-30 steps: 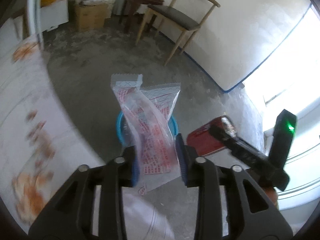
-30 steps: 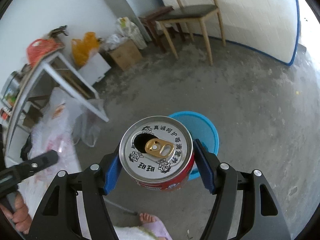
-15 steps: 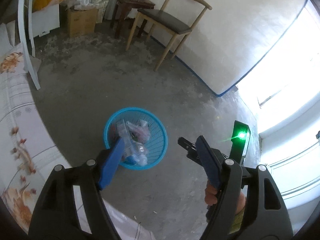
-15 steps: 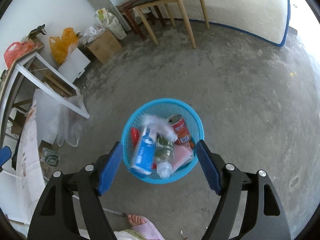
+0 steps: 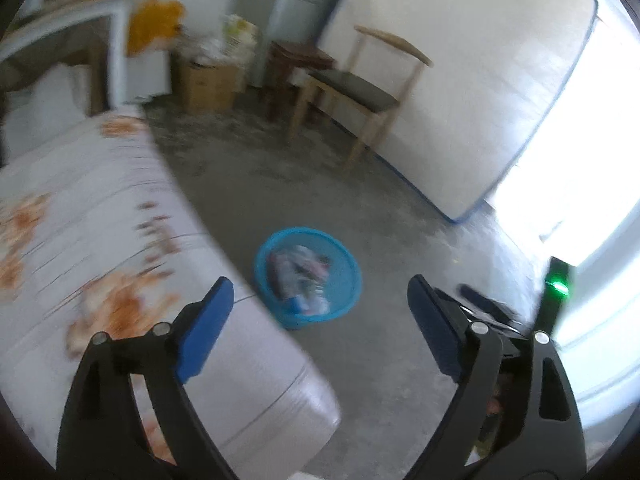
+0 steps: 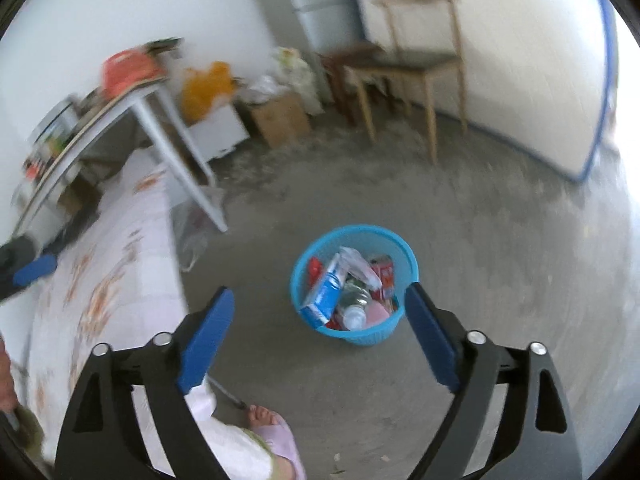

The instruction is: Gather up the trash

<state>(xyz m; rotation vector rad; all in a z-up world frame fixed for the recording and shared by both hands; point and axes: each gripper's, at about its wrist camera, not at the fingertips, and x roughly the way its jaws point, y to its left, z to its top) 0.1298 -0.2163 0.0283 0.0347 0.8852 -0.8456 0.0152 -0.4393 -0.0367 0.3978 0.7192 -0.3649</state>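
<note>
A blue mesh bin (image 6: 394, 246) stands on the concrete floor, filled with trash: a blue carton (image 6: 326, 294), a clear bottle (image 6: 354, 308), a red can (image 6: 384, 276) and wrappers. The left wrist view shows the same bin (image 5: 348, 292) beside the bed. My left gripper (image 5: 320, 294) hangs above and short of it, jaws still opening, nothing between them. My right gripper (image 6: 320, 304) is likewise above the floor in front of the bin, jaws still opening and empty. The right gripper's body with a green light (image 5: 558, 288) shows at the right of the left wrist view.
A bed with a white, orange-flowered cover (image 5: 100, 240) lies to the left. A wooden chair (image 5: 360, 88), a dark stool (image 5: 298, 64), a cardboard box (image 5: 206, 84) and a white table (image 6: 132, 120) stand along the far wall. A person's bare foot (image 6: 264, 416) is near.
The left gripper let go of the clear wrapper and the right one of the red can; both now lie in the bin. Both grippers opened wide and drew back and up from the bin.
</note>
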